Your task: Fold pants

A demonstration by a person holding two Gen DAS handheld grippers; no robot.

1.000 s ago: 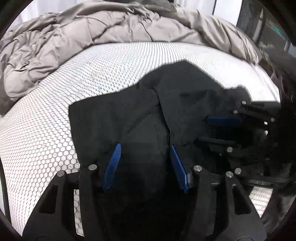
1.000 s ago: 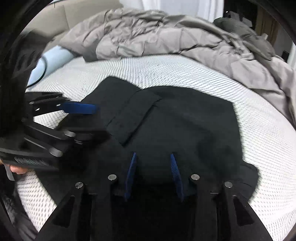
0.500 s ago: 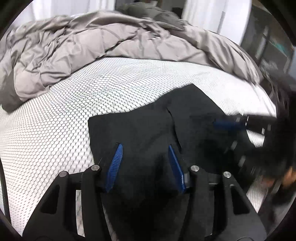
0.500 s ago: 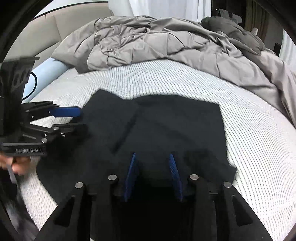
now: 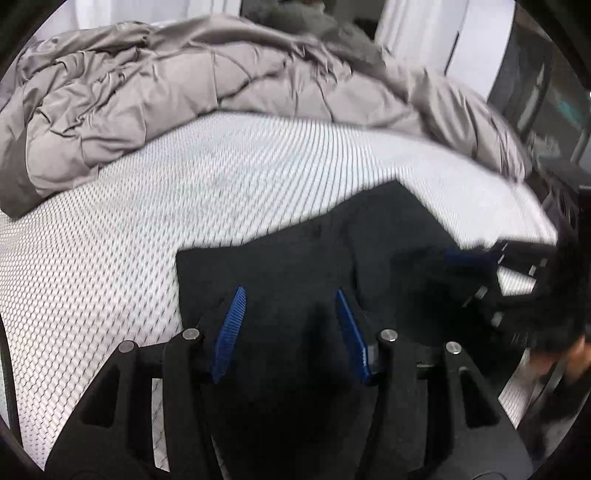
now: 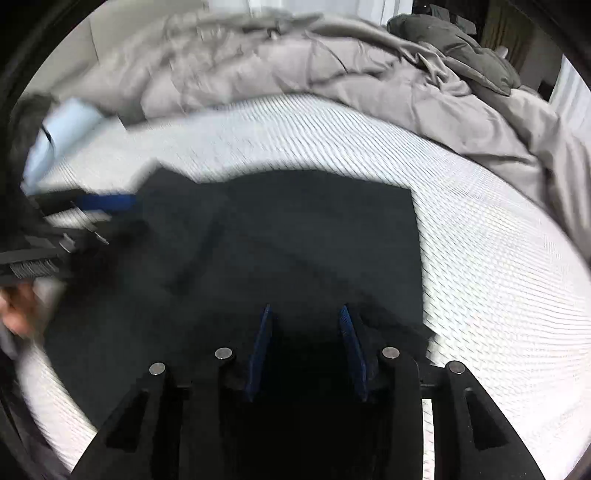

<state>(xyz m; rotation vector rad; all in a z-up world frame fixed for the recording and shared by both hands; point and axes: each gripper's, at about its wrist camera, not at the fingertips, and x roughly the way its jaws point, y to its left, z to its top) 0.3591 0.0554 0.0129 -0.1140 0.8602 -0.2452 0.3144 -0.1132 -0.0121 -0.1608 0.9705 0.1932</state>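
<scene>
Pants [image 5: 295, 266] of plain black cloth lie flat on the bed, folded into a rough block with one flap lying over another along a slanting edge near the middle; in the right wrist view the same pants [image 6: 295, 240] show a straight far edge and a squared far right corner. Left tongs [image 5: 288, 325] stand with their blue pads apart above the near part of the cloth, gripping nothing that can be seen. Right tongs [image 6: 304, 339] are likewise parted over the near edge of the pants, and whether cloth sits between the pads cannot be told.

Under the pants the mattress [image 5: 184, 184] has a white cover with a small honeycomb weave. A rumpled grey duvet [image 5: 166, 92] is heaped along the far side of the bed, and a pale blue pillow [image 6: 62, 129] shows at the left in the right wrist view. White curtains [image 5: 417, 33] hang behind. Much of both views is smeared, and no writing can be read.
</scene>
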